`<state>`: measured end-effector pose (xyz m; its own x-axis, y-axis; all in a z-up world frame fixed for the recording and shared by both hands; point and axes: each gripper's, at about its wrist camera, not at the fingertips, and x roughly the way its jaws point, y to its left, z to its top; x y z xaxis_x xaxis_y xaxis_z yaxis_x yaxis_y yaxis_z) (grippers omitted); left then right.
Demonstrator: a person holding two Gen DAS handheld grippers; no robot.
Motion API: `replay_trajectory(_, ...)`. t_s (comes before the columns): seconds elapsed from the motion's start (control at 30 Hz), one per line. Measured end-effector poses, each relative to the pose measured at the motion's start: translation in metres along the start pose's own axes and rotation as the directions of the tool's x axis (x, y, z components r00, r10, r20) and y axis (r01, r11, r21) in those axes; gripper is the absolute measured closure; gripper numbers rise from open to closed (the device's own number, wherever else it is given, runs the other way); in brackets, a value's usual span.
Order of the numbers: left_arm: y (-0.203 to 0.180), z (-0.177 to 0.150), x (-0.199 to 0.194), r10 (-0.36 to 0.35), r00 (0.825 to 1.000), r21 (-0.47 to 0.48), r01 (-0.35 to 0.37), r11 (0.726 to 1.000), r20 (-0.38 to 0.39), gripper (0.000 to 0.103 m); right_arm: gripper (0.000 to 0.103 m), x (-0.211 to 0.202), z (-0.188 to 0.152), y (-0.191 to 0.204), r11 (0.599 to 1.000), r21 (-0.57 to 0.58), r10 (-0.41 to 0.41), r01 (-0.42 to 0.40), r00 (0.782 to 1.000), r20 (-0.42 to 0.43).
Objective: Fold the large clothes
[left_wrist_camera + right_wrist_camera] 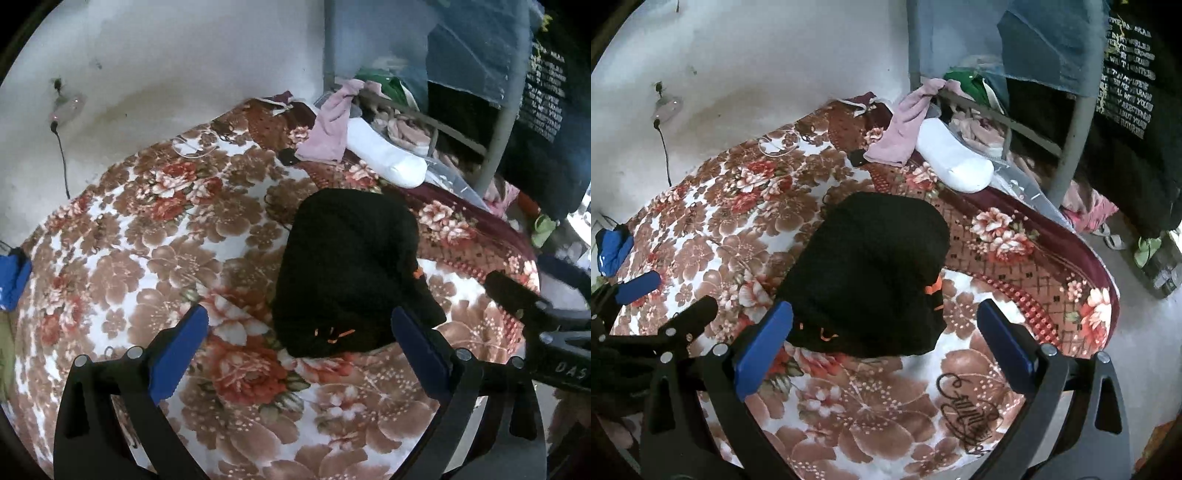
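A black garment with small orange marks point(351, 269) lies folded in a compact bundle on the floral blanket point(147, 258); it also shows in the right wrist view point(871, 277). My left gripper point(299, 350) is open and empty, hovering just in front of the bundle's near edge. My right gripper point(884, 345) is open and empty, also just in front of the bundle. The right gripper shows at the right edge of the left wrist view point(532, 310), and the left gripper at the left edge of the right wrist view point(665, 310).
The floral blanket point(849, 406) covers a bed against a white wall point(166, 66). At the far end lie a pink cloth point(328, 125), a white sock-like item point(388, 155) and other clothes by a grey metal frame point(498, 140). A blue object point(11, 277) sits at the left.
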<state>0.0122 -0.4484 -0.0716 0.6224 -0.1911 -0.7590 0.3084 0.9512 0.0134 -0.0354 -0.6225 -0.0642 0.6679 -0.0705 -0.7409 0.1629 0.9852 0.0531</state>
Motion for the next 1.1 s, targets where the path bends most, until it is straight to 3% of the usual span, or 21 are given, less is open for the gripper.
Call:
replay_trajectory(0.1, 0.000, -0.001, 0.001, -0.042, 0.999, -0.033, 0.041, 0.999, -0.014, 0.005, 0.005, -0.001, -0.002, -0.004, 1.000, -0.012, 0.003, -0.003, 1.000, -0.008)
replay_trajectory(0.37, -0.004, 0.002, 0.003, -0.049, 0.999, -0.068, 0.048, 0.997, -0.021, 0.005, 0.005, 0.010, -0.010, -0.016, 1.000, -0.018, 0.013, -0.013, 0.999, -0.038)
replay_trajectory(0.73, -0.017, 0.003, 0.006, 0.060, 0.998, -0.005, -0.060, 0.998, -0.016, 0.005, 0.005, 0.017, -0.012, -0.012, 0.999, -0.036, 0.023, -0.025, 0.998, -0.066)
replay_trajectory(0.83, -0.017, 0.006, 0.005, 0.060, 0.998, -0.017, -0.061, 0.998, -0.028, 0.005, 0.005, 0.018, -0.011, -0.012, 0.999, -0.039, 0.018, -0.021, 0.997, -0.069)
replay_trajectory(1.1, -0.007, 0.013, -0.001, -0.018, 1.000, -0.087, 0.016, 0.996, -0.026, 0.005, 0.005, 0.014, -0.013, -0.015, 0.999, -0.041, 0.008, -0.010, 0.998, -0.069)
